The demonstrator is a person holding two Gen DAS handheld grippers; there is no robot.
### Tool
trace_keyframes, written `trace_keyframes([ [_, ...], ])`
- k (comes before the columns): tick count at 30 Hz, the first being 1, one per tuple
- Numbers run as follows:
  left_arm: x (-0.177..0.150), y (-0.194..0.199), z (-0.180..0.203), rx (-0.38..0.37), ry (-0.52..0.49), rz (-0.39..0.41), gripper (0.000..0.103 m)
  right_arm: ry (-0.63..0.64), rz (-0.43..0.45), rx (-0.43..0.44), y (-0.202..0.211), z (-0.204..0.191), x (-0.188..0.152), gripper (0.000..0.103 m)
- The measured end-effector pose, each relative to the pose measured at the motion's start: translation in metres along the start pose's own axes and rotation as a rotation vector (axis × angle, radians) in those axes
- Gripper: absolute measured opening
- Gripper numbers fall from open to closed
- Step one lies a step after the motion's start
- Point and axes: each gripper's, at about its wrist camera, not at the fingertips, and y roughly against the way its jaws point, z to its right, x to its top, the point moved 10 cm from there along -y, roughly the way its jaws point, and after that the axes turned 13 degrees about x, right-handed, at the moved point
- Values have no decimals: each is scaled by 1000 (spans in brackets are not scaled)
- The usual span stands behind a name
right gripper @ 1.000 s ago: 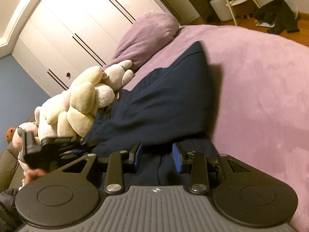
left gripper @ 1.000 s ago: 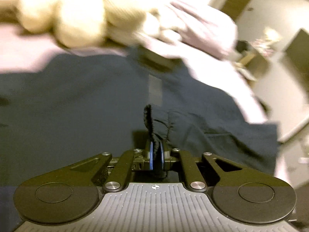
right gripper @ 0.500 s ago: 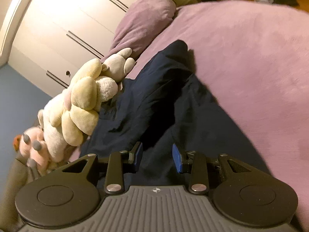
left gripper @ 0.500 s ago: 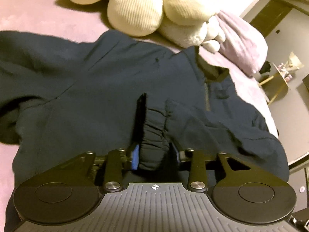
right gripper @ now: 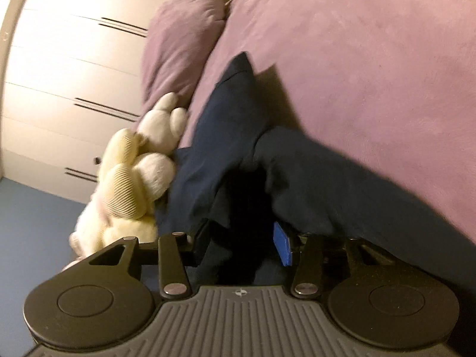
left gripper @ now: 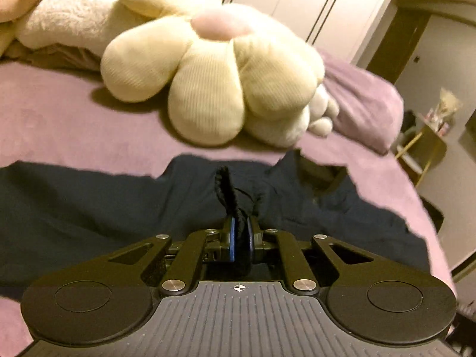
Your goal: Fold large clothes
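1. On the purple bed (left gripper: 74, 125), near its pillow end, the dark garment (left gripper: 89, 205) lies spread crosswise below the plush toys (left gripper: 208, 77).
2. The left gripper (left gripper: 241, 238) is clamped on the elastic cuff (left gripper: 226, 190), which stands straight ahead.
3. The right gripper (right gripper: 242, 241) has just been opening; its jaws stand apart around loose cloth, unpinched.

The left gripper (left gripper: 240, 239) is a matte black linkage tool on a grey ribbed housing stamped with a small white crosshair mark. Two round black discs flank that housing, and silver screw heads cap the pivot joints of its angled arms. Blue pads line its fingers. The right gripper (right gripper: 242, 242) is built alike, with a blue pad (right gripper: 282, 248).
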Motion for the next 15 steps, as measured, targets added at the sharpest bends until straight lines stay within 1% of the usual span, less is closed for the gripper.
trace_keyframes([
  [2, -13, -10, 1, 4, -7, -24, 11, 25, -4, -34, -8, -1, 6, 33],
  [3, -18, -15, 3, 6, -9, -33, 11, 42, -5, -38, -10, -3, 8, 20],
  [4, -23, -21, 7, 5, -13, -40, 11, 86, 1, -59, -9, -6, 13, 14],
  [6, -32, -32, 20, 5, -44, -45, 11, 185, 49, -107, -2, -11, 23, 12],
  [7, -36, -37, 25, 22, -73, -36, 11, 223, 80, -136, 4, -11, 29, 12],
  [9, -42, -43, 31, 72, -129, -8, 15, 251, 103, -194, 9, -2, 36, 11],
  [10, -45, -46, 31, 97, -147, -1, 18, 260, 97, -214, 9, 3, 37, 9],
  [11, -46, -48, 29, 118, -150, -3, 25, 278, 88, -222, 9, 6, 37, 9],
  [13, -49, -48, 22, 106, -123, -24, 29, 339, 62, -242, 9, 2, 34, 11],
  [14, -48, -44, 19, 100, -112, -17, 33, 369, 46, -255, 11, -2, 32, 14],
  [15, -47, -40, 13, 109, -107, -4, 36, 398, 36, -257, 14, -9, 30, 20],
])
